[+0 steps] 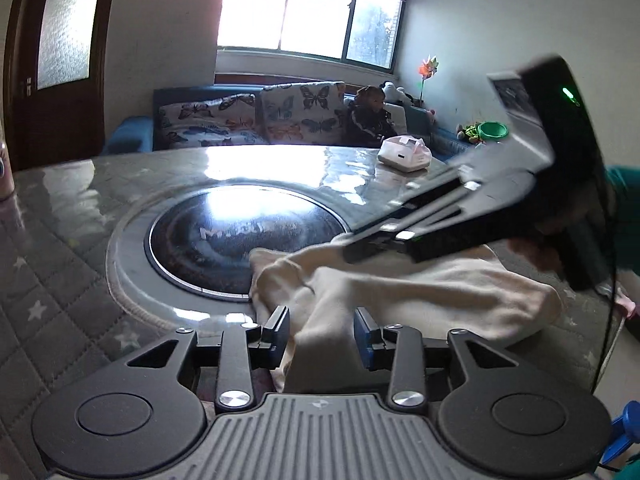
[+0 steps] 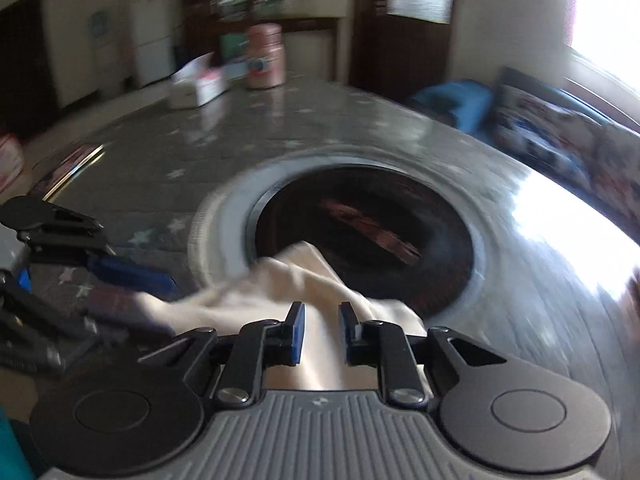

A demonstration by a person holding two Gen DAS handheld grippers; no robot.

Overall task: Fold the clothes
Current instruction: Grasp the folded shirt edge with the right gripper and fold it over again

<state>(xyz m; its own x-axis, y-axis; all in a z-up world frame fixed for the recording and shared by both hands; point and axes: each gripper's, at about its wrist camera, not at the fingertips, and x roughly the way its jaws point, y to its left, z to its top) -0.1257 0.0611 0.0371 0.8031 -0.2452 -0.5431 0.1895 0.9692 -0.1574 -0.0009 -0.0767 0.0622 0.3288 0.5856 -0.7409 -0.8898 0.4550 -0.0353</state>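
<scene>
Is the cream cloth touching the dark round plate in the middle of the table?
Touching. In the left wrist view the cream cloth drapes its left corner over the rim of the dark round plate, with no gap showing.

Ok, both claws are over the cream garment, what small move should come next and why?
Probably close the left claw on the cream garment. Its jaws stand open with cloth between them, and the right claw is open too, so nothing is gripped yet. The garment lies bunched beside the round black hob, needing a hold before any fold.
</scene>
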